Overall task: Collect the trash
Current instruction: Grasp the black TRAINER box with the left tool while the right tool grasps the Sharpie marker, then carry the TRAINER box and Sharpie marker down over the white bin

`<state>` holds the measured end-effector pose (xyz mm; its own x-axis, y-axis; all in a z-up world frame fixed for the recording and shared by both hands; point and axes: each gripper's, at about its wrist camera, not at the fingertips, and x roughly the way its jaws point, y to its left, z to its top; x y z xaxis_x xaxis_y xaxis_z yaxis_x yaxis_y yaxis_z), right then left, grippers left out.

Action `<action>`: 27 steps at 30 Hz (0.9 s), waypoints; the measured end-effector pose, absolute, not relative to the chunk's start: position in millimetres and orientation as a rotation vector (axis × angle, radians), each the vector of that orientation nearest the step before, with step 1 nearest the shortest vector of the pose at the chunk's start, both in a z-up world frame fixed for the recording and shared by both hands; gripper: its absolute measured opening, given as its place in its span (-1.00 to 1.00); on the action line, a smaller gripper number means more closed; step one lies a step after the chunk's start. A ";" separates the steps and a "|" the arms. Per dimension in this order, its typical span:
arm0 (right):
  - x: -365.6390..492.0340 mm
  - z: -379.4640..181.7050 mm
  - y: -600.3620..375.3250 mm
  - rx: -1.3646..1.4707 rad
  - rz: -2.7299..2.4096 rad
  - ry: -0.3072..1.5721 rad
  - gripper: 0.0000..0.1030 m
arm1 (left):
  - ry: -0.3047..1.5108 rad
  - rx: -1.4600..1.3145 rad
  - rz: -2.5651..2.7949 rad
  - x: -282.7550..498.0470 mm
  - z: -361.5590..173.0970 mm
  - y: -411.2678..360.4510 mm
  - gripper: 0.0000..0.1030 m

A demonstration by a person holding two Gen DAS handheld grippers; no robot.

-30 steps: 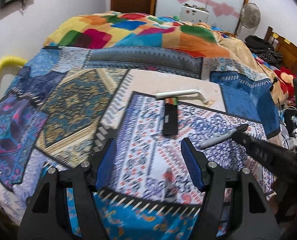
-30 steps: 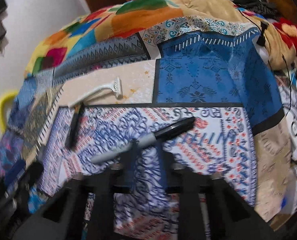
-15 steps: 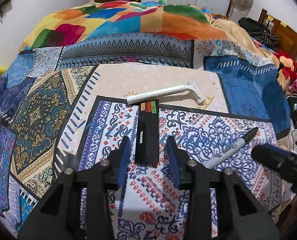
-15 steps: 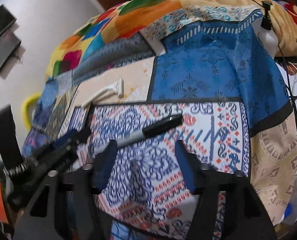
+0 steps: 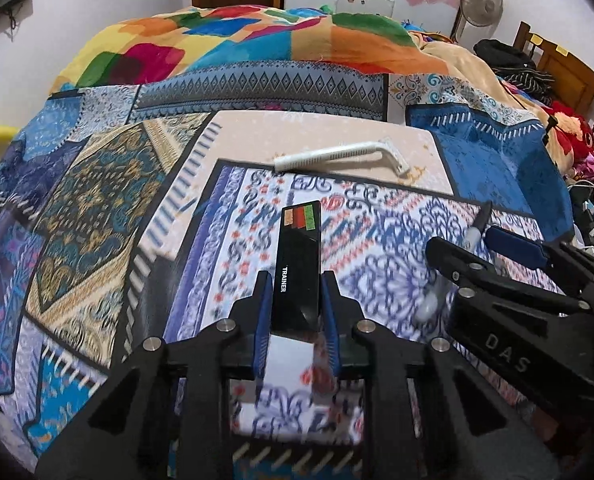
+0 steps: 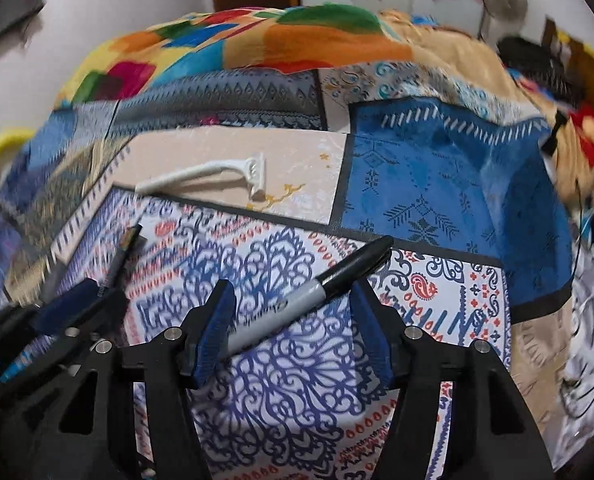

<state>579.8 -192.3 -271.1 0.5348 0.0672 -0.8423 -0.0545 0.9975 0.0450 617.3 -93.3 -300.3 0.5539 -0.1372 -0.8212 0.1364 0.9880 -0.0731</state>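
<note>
A big bed fills both views. A patchwork bedspread (image 5: 97, 208) with many patterns covers it, and a bright blanket (image 5: 233, 40) in orange, yellow, blue and green lies bunched up at the far end.

The left gripper (image 5: 297, 304) sits low over the white and blue patch of the bedspread. Its two blue pads (image 5: 263, 320) are close together, one on each side of a flat black box (image 5: 299, 256). The pads sit right against the sides of the near end of the box and seem to hold it. The box has the word TRAINER on it and small orange, red and green squares at its far end.

The right gripper (image 6: 293, 328) is to the right of the left one. Its fingers are spread wide. A marker (image 6: 313, 292) with a grey body and a black cap lies on the bedspread between them, slanted. The grey end is right beside the left pad, and the right pad is clear of the cap.

A white razor (image 5: 341, 156) lies on the plain tan patch, a little past the black box, with its head to the right
</note>
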 end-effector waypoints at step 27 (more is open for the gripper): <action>523.0 -200.4 -251.0 0.168 0.218 0.955 -0.79 | 0.899 -0.115 -0.187 543.9 -213.2 -94.8 -0.56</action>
